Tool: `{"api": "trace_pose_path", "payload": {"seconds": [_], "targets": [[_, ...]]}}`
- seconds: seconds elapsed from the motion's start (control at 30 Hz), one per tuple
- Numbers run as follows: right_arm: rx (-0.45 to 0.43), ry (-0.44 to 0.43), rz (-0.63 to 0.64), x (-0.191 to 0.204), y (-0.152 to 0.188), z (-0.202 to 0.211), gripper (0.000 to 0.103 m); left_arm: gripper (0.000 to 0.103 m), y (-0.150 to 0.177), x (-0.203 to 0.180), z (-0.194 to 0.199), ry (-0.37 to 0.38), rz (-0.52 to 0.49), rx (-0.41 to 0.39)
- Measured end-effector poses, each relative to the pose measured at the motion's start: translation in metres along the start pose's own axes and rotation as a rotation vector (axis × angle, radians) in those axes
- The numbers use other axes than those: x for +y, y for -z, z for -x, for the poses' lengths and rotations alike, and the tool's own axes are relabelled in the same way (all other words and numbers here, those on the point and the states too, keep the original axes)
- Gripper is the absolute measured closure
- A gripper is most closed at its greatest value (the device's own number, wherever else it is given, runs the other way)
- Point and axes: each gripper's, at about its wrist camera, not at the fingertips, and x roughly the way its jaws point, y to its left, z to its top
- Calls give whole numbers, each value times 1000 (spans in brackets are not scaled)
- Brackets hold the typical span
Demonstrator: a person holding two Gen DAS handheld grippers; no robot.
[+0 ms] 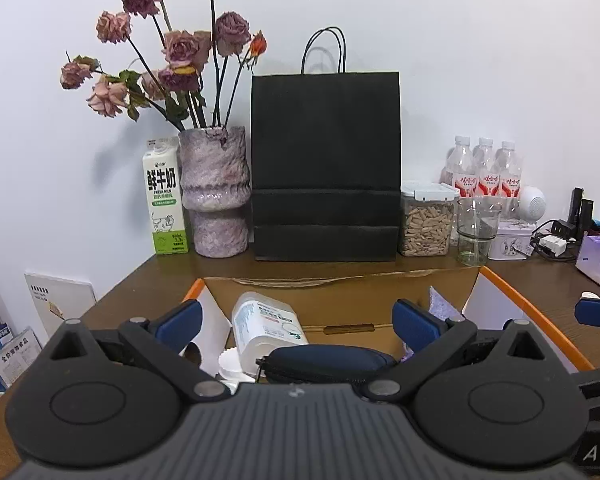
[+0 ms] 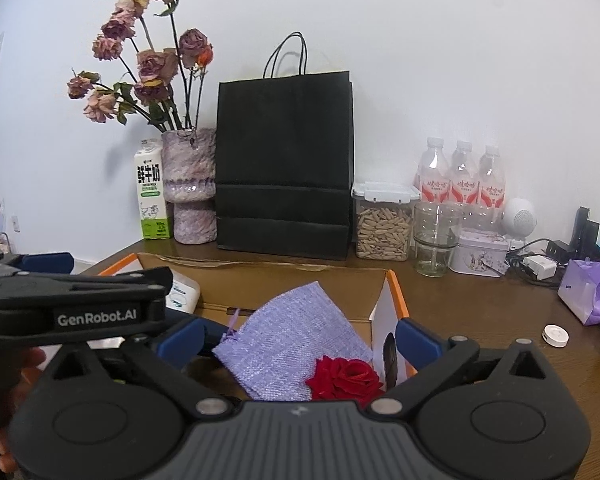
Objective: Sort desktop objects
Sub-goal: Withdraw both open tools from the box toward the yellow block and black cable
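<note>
An open cardboard box (image 1: 340, 300) with orange-edged flaps sits on the brown desk. In the left wrist view it holds a white plastic bottle (image 1: 266, 326) lying down and a dark blue zip pouch (image 1: 328, 362). My left gripper (image 1: 298, 322) is open over them and holds nothing. In the right wrist view the box (image 2: 284, 284) holds a lilac mesh bag (image 2: 288, 340) and a red rose (image 2: 346, 378). My right gripper (image 2: 300, 338) is open above them and empty. The left gripper's body (image 2: 72, 300) shows at the left.
Along the wall stand a milk carton (image 1: 165, 200), a vase of dried roses (image 1: 216, 192), a black paper bag (image 1: 326, 168), a jar of seeds (image 1: 426, 220), a glass jar (image 1: 476, 232), three water bottles (image 1: 484, 172) and a tin (image 1: 512, 240). A purple tissue pack (image 2: 590, 296) and a small white round lid (image 2: 555, 335) lie at the right.
</note>
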Motion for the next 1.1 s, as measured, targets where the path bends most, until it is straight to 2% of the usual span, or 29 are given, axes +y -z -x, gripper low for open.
{"api": "trace_pose_path", "payload": {"seconds": [0.67, 1.1], "targets": [[9, 12, 34, 17, 8, 63, 0, 0, 3, 5, 65, 12, -14, -15], [70, 16, 37, 20, 37, 84, 0, 0, 29, 14, 83, 10, -9, 56]]}}
